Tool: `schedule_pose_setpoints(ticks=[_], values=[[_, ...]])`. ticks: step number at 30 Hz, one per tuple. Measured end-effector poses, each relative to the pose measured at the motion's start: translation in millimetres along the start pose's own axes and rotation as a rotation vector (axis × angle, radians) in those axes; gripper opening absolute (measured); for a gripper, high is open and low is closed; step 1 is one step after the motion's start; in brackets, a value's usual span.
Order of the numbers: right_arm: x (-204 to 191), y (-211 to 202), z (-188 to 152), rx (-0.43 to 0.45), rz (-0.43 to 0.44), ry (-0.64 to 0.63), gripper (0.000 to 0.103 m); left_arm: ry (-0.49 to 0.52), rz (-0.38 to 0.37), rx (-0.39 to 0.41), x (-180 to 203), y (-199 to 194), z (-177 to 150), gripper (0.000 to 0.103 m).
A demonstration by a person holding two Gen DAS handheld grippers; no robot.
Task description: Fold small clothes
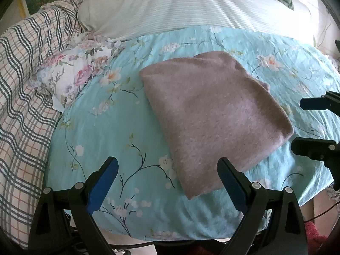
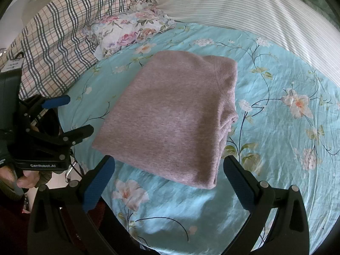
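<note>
Your left gripper (image 1: 167,165) and right gripper (image 2: 169,163) both hovered with fingers apart, holding nothing. The folded pink garment (image 2: 170,114) lay flat on the floral bed sheet (image 2: 276,127), just ahead of both grippers, near a flowered pillow (image 2: 129,31).

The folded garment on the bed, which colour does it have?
The folded garment is a dusty, heathered pink, with no print. It shows best in the right wrist view.
</note>
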State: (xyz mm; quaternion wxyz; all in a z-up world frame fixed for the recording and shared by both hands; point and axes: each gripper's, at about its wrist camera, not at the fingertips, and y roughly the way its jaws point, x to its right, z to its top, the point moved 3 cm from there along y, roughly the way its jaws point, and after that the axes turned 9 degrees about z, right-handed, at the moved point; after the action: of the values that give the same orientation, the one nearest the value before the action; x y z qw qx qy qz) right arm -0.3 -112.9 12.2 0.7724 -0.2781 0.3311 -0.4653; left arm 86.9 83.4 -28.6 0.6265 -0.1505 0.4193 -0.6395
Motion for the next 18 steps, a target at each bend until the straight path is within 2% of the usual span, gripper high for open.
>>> schedule_pose_setpoints(ticks=[18], values=[[0.9,-0.8,3.0,0.001,0.007,-0.007,0.102,-0.002,-0.004,0.010,2.0,-3.3,4.2,0.095]])
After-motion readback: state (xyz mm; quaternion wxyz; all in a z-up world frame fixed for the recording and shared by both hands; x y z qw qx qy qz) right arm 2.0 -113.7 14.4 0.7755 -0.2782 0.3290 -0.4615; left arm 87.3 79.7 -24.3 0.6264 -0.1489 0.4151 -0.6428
